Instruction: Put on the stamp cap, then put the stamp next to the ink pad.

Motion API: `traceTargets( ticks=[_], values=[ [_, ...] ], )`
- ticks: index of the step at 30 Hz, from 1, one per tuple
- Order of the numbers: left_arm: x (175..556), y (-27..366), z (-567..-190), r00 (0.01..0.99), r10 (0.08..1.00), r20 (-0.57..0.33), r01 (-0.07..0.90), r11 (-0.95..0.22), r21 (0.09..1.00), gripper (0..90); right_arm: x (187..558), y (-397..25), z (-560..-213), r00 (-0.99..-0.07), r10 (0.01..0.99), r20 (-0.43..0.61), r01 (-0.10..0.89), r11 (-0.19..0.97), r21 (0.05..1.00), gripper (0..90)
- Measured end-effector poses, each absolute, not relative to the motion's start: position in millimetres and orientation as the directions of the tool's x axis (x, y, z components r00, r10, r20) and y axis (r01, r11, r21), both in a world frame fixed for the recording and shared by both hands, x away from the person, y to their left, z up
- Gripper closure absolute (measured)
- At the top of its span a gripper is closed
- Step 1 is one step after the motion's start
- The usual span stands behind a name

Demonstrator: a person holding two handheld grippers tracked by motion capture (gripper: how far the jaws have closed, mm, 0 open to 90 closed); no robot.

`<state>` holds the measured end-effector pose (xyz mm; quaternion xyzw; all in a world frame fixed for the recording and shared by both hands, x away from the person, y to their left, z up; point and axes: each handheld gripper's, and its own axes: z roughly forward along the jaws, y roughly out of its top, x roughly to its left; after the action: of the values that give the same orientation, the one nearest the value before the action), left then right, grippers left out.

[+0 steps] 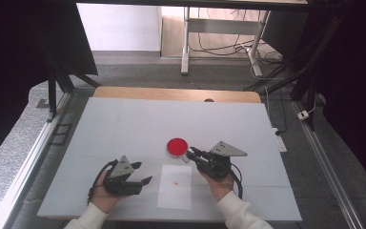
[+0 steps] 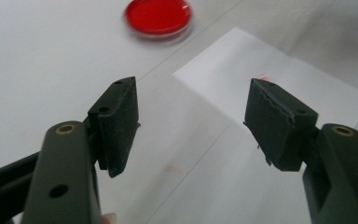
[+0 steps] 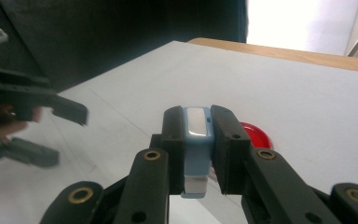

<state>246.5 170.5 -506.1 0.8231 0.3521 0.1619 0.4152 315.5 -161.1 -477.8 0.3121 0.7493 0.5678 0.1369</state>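
White paper [image 1: 175,186] lies on our table [image 1: 124,124]; our left gripper [image 1: 141,172], just left of the paper, gapes wide and empty. Beyond the paper sits the red dish [image 1: 177,147]. Beside it our right gripper [image 3: 198,122] clamps a small blue-and-silver block [image 3: 197,128].

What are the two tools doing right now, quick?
Left tool: open, holding nothing.
Right tool: closed on a small light-blue stamp.
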Motion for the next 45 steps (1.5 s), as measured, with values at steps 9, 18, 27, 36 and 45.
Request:
traceTargets(
  ticks=[9, 18, 27, 36, 45],
  values=[
    [236.2, 202.1, -508.0, 0.651, 0.758, -0.046, 0.473, -0.358, 0.805, 35.1, 322.1, -166.9, -478.8, -0.753, 0.645, 0.131, 0.312, 0.174, 0.934, 75.6],
    [232.1, 211.9, -513.9, 0.629, 0.775, -0.052, 0.490, -0.344, 0.801, 35.0, 325.3, -171.4, -478.3, -0.749, 0.649, 0.132, 0.311, 0.170, 0.935, 75.6],
    [232.7, 213.4, -514.5, 0.628, 0.776, -0.049, 0.486, -0.342, 0.804, 34.8, 335.0, -177.7, -480.5, -0.725, 0.679, 0.114, 0.311, 0.174, 0.934, 75.6],
    [235.5, 211.1, -516.1, 0.638, 0.768, -0.049, 0.484, -0.352, 0.801, 34.7, 348.9, -182.8, -485.4, -0.694, 0.715, 0.084, 0.315, 0.196, 0.929, 75.6],
    [237.5, 211.7, -518.6, 0.636, 0.770, -0.054, 0.492, -0.352, 0.796, 34.7, 366.2, -180.1, -497.7, -0.685, 0.725, 0.074, 0.335, 0.223, 0.916, 75.5]
  ],
)
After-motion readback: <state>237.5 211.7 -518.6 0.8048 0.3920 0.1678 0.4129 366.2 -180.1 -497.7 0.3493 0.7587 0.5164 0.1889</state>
